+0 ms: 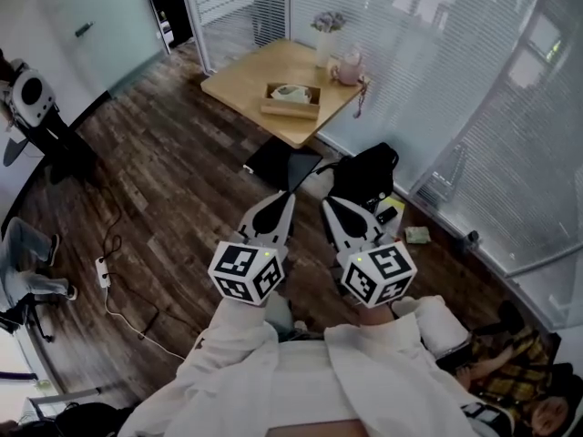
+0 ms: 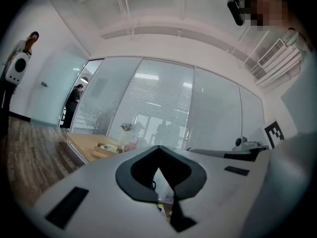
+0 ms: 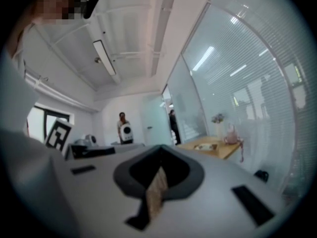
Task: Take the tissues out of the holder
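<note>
While the left gripper [image 1: 288, 197] and the right gripper [image 1: 329, 204] are held side by side at the lower centre of the head view, each has its jaws closed tip to tip with nothing between them. Just past their tips in that view lie the black table base [image 1: 282, 164] and a black bag [image 1: 364, 176] on the wooden floor [image 1: 182, 180], between the grippers and the wooden table [image 1: 241, 85] at upper centre. On that table, well apart from both grippers, stands the tissue holder [image 1: 291, 107] with the tissues [image 1: 291, 91] in it. Behind it a vase of flowers [image 1: 326, 39] and a pink jug [image 1: 349, 66] stand close to the glass wall with blinds [image 1: 437, 80]. Only the head view shows a power strip [image 1: 102, 271] with its cable at the left and a seated person in plaid [image 1: 510, 371] at the lower right. The left gripper view puts the table at its lower left and alone shows a person in dark clothes [image 2: 74, 100] in a doorway. The right gripper view puts the table at its right centre and shows a white round-faced device [image 3: 126, 131] at centre with a person standing behind it. That device sits at the upper left edge of the head view.
</note>
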